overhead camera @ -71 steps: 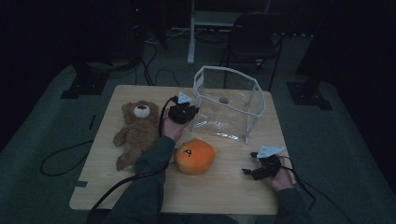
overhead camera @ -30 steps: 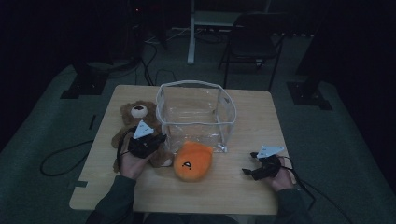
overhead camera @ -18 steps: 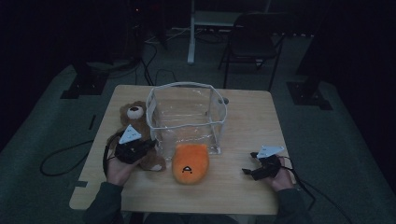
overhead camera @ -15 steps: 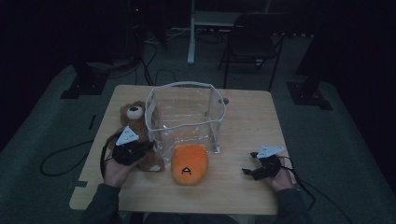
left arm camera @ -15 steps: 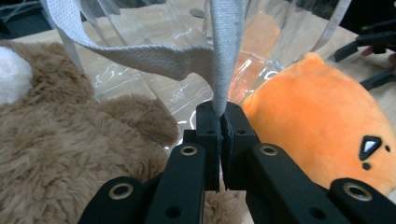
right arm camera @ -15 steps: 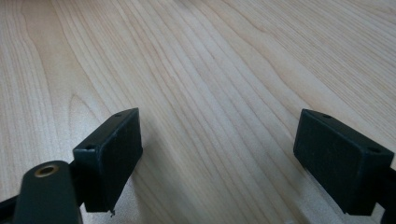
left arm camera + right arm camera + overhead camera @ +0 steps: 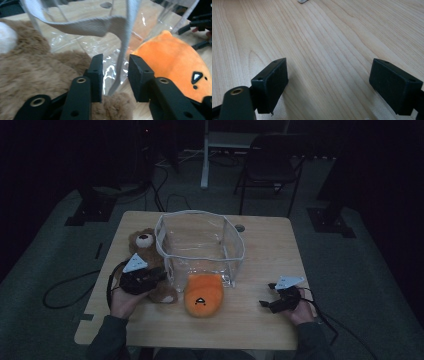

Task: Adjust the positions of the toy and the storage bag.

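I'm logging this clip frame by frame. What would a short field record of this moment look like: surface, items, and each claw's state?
surface: wooden table
items: clear bag with grey trim, brown teddy bear, orange plush
bag position: upright, between bear and plush
left claw: jaws open around the bag's grey strap, not closed on it
right claw: jaws wide open, holding nothing, low over bare wood

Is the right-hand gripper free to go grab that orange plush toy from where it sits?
Probably yes: the right gripper rests open on the table, with bare wood between it and the orange plush toy.
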A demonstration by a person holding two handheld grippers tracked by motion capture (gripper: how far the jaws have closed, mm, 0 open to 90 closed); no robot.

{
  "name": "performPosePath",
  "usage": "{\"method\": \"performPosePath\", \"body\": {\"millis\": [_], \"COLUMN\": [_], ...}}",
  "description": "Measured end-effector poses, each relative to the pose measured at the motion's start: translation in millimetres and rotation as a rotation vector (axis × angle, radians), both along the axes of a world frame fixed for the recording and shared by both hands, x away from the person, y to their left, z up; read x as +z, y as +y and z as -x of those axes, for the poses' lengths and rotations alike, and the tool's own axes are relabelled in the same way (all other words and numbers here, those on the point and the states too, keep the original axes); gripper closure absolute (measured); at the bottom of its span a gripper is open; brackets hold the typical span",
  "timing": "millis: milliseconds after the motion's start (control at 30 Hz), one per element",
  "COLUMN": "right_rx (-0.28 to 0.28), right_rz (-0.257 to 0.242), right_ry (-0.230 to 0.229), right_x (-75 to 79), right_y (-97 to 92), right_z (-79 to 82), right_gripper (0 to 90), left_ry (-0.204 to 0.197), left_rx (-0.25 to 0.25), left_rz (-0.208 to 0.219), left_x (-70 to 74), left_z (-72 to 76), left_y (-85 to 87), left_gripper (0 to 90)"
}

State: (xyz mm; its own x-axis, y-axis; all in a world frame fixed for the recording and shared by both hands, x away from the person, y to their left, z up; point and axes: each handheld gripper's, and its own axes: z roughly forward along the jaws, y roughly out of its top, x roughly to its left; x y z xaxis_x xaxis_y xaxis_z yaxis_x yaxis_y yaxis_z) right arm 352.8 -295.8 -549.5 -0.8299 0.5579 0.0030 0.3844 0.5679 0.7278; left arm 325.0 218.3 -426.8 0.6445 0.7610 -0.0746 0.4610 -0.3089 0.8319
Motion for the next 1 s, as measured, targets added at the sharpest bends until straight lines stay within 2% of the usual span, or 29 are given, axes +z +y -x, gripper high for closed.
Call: {"method": "performPosePath", "body": {"millis": [300, 400, 467, 533, 1000], "right_rx": [-0.001, -0.002, -0.002, -0.003, -0.005], "right_rz": [0.000, 0.000, -0.001, 0.000, 0.000], "right_ry": [0.000, -0.001, 0.000, -0.001, -0.001], "right_x": [0.0, 0.0, 0.0, 0.0, 0.0], "right_y": [0.0, -0.1, 0.0, -0.1, -0.1], "right_z": [-0.1, -0.1, -0.1, -0.2, -0.3], "right_gripper": [14.7, 14.7, 14.7, 14.7, 14.7], "left_ry": [-0.030, -0.022, -0.014, -0.003, 0.003], "left_rx": [0.069, 0.106, 0.130, 0.157, 0.214], "left_rz": [-0.029, -0.035, -0.014, -0.011, -0.019], "left_x": [9.1, 10.4, 10.8, 11.0, 11.4], "left_z": [-13.2, -24.0, -31.8, -39.0, -63.3], "left_y": [12.7, 19.2, 24.1, 28.1, 37.0], "left_gripper": [55.6, 53.9, 52.7, 52.0, 50.1]}}
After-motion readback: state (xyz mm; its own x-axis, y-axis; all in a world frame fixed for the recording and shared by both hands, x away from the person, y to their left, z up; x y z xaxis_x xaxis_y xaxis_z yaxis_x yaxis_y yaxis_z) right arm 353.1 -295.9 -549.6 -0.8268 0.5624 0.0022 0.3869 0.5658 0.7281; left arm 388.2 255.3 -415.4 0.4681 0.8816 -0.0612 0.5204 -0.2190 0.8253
